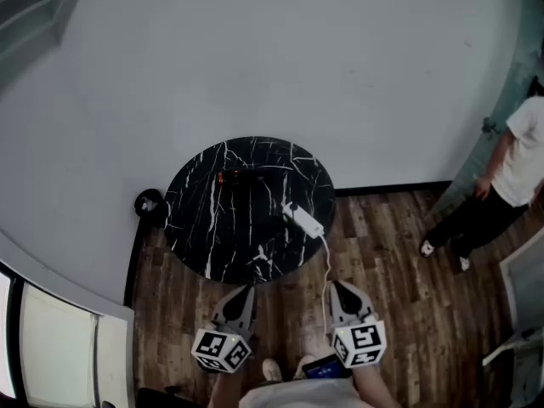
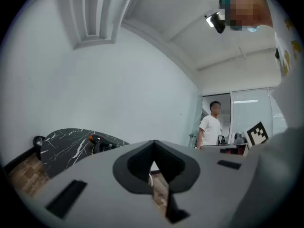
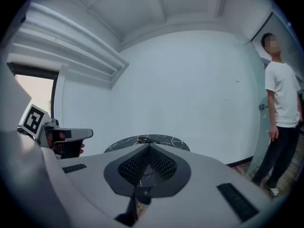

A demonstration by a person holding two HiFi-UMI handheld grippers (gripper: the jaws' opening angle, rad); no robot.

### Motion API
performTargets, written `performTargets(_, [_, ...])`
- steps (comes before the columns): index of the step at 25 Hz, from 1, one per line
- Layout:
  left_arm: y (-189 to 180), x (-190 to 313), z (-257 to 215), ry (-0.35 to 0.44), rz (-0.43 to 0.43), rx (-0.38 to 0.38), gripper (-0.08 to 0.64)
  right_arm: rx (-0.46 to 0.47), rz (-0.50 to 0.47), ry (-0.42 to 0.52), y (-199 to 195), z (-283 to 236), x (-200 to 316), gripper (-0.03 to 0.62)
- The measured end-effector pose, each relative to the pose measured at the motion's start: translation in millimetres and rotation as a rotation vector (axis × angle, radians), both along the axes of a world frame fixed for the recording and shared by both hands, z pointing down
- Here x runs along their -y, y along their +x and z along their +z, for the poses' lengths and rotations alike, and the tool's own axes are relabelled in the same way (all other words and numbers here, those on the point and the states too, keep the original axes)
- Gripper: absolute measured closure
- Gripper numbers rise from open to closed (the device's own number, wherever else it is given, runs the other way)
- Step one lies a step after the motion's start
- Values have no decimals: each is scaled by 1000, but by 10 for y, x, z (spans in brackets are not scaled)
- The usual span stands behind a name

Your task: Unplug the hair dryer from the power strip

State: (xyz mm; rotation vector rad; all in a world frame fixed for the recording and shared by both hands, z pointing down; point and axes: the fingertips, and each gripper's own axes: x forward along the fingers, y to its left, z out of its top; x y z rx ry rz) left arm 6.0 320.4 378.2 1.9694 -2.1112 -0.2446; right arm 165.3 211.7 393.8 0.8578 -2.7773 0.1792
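A round black marble table (image 1: 212, 228) stands against the white wall. On its far side lies the dark hair dryer (image 1: 231, 178) with an orange end, also visible as hair dryer (image 2: 97, 141) and hair dryer (image 3: 142, 139). The white power strip (image 1: 303, 219) lies near the table's right edge, and its white cord (image 1: 327, 257) hangs to the floor. My left gripper (image 1: 245, 289) and right gripper (image 1: 338, 286) hover shut and empty in front of the table, short of it. The left gripper (image 2: 153, 144) and right gripper (image 3: 148, 146) have jaws that meet at the tips.
A person in a white shirt (image 1: 518, 164) stands at the right by a glass door, seen too as the person (image 3: 280, 108). A small black object (image 1: 149, 202) sits on the wooden floor left of the table. A window frame (image 1: 51, 338) is at the lower left.
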Motion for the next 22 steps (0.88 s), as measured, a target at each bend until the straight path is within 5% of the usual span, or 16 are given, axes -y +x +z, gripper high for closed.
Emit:
performTargets(4, [-18, 115, 93, -109, 8, 150, 561, 2, -17, 18, -78, -11, 47, 595])
performTargets(9, [-76, 265, -3, -57, 24, 92, 561, 6, -31, 43, -121, -48, 127, 595])
performTargets(22, [-40, 405, -87, -32, -17, 112, 561, 53, -12, -3, 101, -54, 361, 595])
